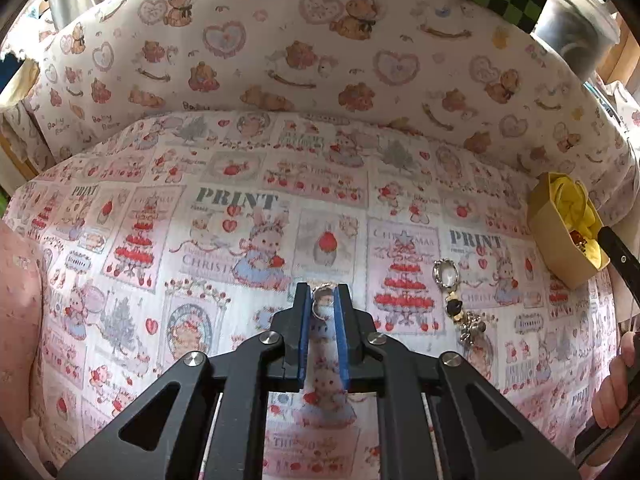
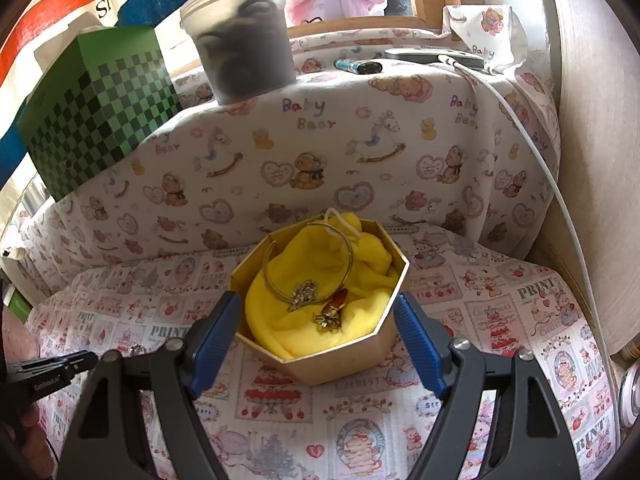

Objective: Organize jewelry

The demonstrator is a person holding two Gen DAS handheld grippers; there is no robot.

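Jaws first: my right gripper [image 2: 316, 344] stands wide, its blue pads just beside the two flanks of the gold box [image 2: 320, 364] without clearly pressing them, while my left gripper [image 1: 323, 320] has narrowed to a slim gap around a small silvery ring [image 1: 321, 301] lying on the printed cloth [image 1: 224, 240] of the table, out in the middle. I cannot tell whether the pads truly pinch the ring or only bracket it, and that is my main worry: a thin hoop caught off-centre could squirt out sideways or tip flat once I lift, then roll toward the near edge. The box sits toward the table's right side, close under the padded back wall [image 2: 320, 152], lined with yellow cloth [image 2: 320, 304] that already holds a bangle [image 2: 268, 280] and a few charms. If my right jaws only rest beside it, a nudge could skate the light box across the fabric or tilt it. The keychain [image 1: 452, 292] between ring and box lies on my carrying path; a low pass might snag its chain. Soft cloth could also bunch under the pads and spoil the pinch.
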